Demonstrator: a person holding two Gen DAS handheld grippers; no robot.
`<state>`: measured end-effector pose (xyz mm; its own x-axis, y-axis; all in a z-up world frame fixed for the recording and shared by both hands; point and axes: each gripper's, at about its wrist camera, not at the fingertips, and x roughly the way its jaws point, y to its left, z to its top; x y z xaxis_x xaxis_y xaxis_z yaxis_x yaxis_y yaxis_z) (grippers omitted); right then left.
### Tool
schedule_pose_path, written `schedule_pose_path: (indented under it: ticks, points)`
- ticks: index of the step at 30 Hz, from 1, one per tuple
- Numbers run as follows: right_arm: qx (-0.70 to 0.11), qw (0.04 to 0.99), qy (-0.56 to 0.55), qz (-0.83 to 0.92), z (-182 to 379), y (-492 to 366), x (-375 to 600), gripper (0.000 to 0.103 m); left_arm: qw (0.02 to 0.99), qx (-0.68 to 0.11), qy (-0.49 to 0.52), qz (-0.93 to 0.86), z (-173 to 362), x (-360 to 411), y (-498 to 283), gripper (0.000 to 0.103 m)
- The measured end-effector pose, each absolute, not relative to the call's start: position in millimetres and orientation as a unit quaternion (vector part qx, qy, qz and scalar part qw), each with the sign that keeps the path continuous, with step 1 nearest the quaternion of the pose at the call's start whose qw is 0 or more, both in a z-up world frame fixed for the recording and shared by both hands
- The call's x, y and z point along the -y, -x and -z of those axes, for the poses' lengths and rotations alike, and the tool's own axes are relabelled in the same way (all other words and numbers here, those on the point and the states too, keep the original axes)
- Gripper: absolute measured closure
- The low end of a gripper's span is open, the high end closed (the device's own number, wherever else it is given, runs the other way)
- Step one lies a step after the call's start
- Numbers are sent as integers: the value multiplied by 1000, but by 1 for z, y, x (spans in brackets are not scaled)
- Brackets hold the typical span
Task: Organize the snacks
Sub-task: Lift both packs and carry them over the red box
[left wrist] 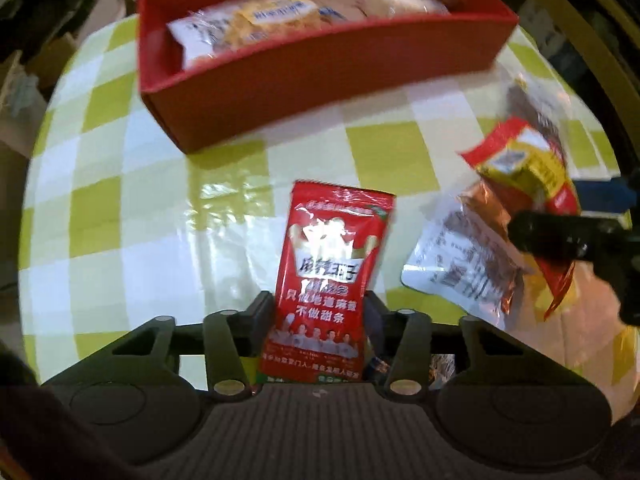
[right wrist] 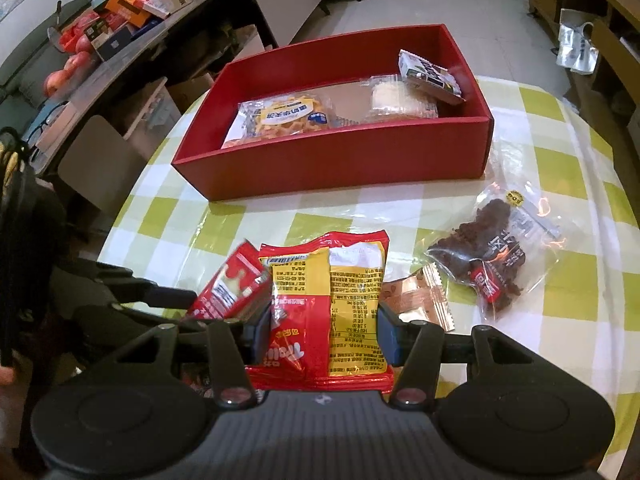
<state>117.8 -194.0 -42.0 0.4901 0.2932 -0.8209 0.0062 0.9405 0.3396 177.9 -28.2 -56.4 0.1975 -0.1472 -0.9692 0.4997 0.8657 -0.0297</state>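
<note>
The left claw (left wrist: pixel 320 312) is pinching a small red packet (left wrist: pixel 328 280) with white lettering, its pads pressing on the packet's two long edges while the packet is standing upright between them above the bench (left wrist: pixel 120 220). The right claw (right wrist: pixel 320 334) is gripping a red-and-yellow packet (right wrist: pixel 332 300), printed back upward, with a blue-faced pad on each side of it. In the right wrist view the left claw's red packet (right wrist: pixel 232 288) is showing just to the left of the red-and-yellow one, touching or nearly touching it; which, I cannot tell.

Just beside the right claw, a small copper-coloured wrapper (right wrist: pixel 420 296) is lying on the checked green-and-white cloth, and a little further to the right a clear bag of dark snacks (right wrist: pixel 492 264) is lying flat.

Beyond both claws, a red box (right wrist: pixel 340 160) is sitting open on the bench. Inside it, a clear bag of yellow snacks (right wrist: pixel 284 118) is lying at the left, a pale wrapped snack (right wrist: pixel 400 100) is lying towards the right, and a small dark-printed pack (right wrist: pixel 430 76) is leaning tilted in the far right corner.

Past the bench edge, cluttered shelves (right wrist: pixel 100 40) with boxes and red fruit are running along the left.
</note>
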Motion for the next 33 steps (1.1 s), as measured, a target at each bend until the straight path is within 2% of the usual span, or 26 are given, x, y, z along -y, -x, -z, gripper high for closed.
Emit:
schedule_pose_path:
  ticks: [1, 2, 6, 7, 8, 9, 10, 13, 16, 17, 18, 19, 20, 25, 33]
  points:
    - [-494, 852, -150, -82, 40, -118, 195, 45, 760, -597, -135, 219, 53, 27, -179, 74]
    - [-491, 855, -149, -80, 38, -118, 195, 45, 760, -598, -121, 221, 49, 24, -180, 77]
    - [-495, 853, -147, -68, 41, -121, 195, 44, 765, -594, -127, 211, 47, 28, -182, 74]
    - [-498, 852, -145, -69, 42, -121, 194, 45, 762, -598, -128, 213, 50, 27, -181, 63]
    - [-500, 851, -143, -71, 43, -121, 193, 45, 758, -603, -127, 215, 54, 28, -182, 48]
    - [-501, 850, -142, -73, 44, -121, 193, 45, 757, -604, -133, 210, 59, 29, -182, 41]
    - [-501, 850, -143, -74, 44, -121, 192, 45, 759, -601, -147, 201, 60, 29, -181, 29]
    - [-500, 850, -145, -80, 43, -120, 192, 45, 773, -577, -190, 182, 66, 35, -183, 17]
    - [-501, 849, -146, -83, 43, -118, 193, 45, 774, -578, -186, 182, 79, 32, -191, 13]
    - [-502, 848, -146, -82, 44, -118, 194, 45, 772, -584, -168, 188, 78, 27, -192, 23]
    - [-503, 848, -146, -80, 45, -118, 195, 45, 770, -587, -158, 194, 75, 25, -191, 27]
    - [-504, 848, -146, -79, 45, -119, 195, 45, 771, -585, -163, 194, 73, 25, -189, 38]
    - [-503, 848, -147, -77, 45, -119, 196, 45, 771, -583, -167, 195, 71, 26, -186, 43]
    - [-491, 855, -148, -78, 39, -118, 195, 45, 767, -596, -144, 189, 65, 25, -186, 49]
    - [-488, 858, -141, -77, 37, -121, 192, 45, 784, -578, -109, 200, 40, 21, -186, 49]
